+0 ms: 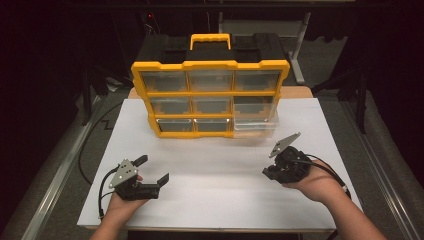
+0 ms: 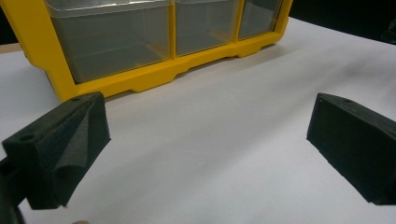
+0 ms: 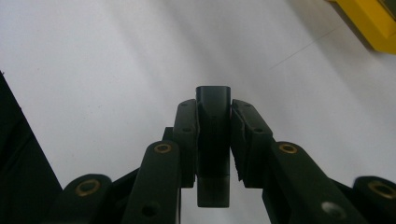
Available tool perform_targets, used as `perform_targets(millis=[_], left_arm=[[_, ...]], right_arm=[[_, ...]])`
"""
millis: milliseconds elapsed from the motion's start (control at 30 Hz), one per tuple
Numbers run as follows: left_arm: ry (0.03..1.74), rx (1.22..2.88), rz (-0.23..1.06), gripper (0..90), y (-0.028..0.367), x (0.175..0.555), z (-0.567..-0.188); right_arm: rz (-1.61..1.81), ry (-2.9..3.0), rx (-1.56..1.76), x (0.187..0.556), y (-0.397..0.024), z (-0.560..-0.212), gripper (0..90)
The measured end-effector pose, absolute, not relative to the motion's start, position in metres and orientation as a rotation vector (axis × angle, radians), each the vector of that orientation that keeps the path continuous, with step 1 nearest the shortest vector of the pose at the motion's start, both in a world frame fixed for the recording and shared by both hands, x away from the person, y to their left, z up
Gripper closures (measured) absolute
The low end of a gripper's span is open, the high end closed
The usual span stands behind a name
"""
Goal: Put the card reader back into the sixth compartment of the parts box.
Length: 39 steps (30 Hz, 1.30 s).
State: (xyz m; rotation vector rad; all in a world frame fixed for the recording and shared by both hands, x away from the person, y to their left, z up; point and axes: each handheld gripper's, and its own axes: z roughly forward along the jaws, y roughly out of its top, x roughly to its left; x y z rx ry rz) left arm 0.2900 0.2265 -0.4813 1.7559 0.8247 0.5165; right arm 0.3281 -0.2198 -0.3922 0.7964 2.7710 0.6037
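Here the right gripper (image 3: pixel 214 109) clamps a small black block (image 3: pixel 213 140), its lower end cut off; the left gripper (image 2: pixel 205 140) gapes wide near the organizer (image 1: pixel 210 97).

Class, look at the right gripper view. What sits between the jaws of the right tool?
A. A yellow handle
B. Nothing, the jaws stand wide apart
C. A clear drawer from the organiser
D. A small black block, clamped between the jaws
D: in the right gripper view the right tool has both jaws pressed against a small black block above the white table.
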Motion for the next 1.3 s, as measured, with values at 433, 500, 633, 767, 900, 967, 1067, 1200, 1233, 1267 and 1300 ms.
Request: perform_targets(millis=[433, 500, 633, 767, 900, 967, 1067, 1200, 1233, 1267, 1300], left_arm=[[0.823, 1.755, 0.514, 0.3, 0.227, 0.29, -0.481], [0.822, 1.754, 0.513, 0.3, 0.227, 0.29, -0.481], [0.823, 1.75, 0.513, 0.4, 0.227, 0.29, -0.481], [0.818, 1.75, 0.512, 0.3, 0.227, 0.29, -0.481], [0.818, 1.743, 0.509, 0.3, 0.227, 0.29, -0.481], [0.817, 1.747, 0.508, 0.3, 0.227, 0.29, -0.481], [0.816, 1.751, 0.507, 0.4, 0.227, 0.29, -0.481], [0.815, 1.751, 0.504, 0.4, 0.227, 0.29, -0.481], [0.815, 1.75, 0.503, 0.4, 0.227, 0.29, -0.481], [0.814, 1.748, 0.502, 0.3, 0.227, 0.29, -0.481], [0.814, 1.747, 0.502, 0.3, 0.227, 0.29, -0.481]], right_arm=[[0.604, 2.772, 0.776, 0.33, -0.221, -0.372, 74.2], [0.608, 2.776, 0.774, 0.331, -0.22, -0.369, 74.2], [0.605, 2.779, 0.764, 0.332, -0.219, -0.361, 74.2], [0.61, 2.781, 0.755, 0.332, -0.218, -0.354, 74.2], [0.605, 2.779, 0.749, 0.332, -0.217, -0.347, 74.2], [0.603, 2.778, 0.745, 0.333, -0.217, -0.343, 74.2], [0.598, 2.774, 0.752, 0.332, -0.216, -0.338, 74.2], [0.602, 2.767, 0.737, 0.332, -0.215, -0.33, 74.2], [0.597, 2.763, 0.737, 0.332, -0.214, -0.328, 74.3], [0.601, 2.762, 0.736, 0.332, -0.214, -0.326, 74.2], [0.602, 2.761, 0.733, 0.332, -0.214, -0.324, 74.2]])
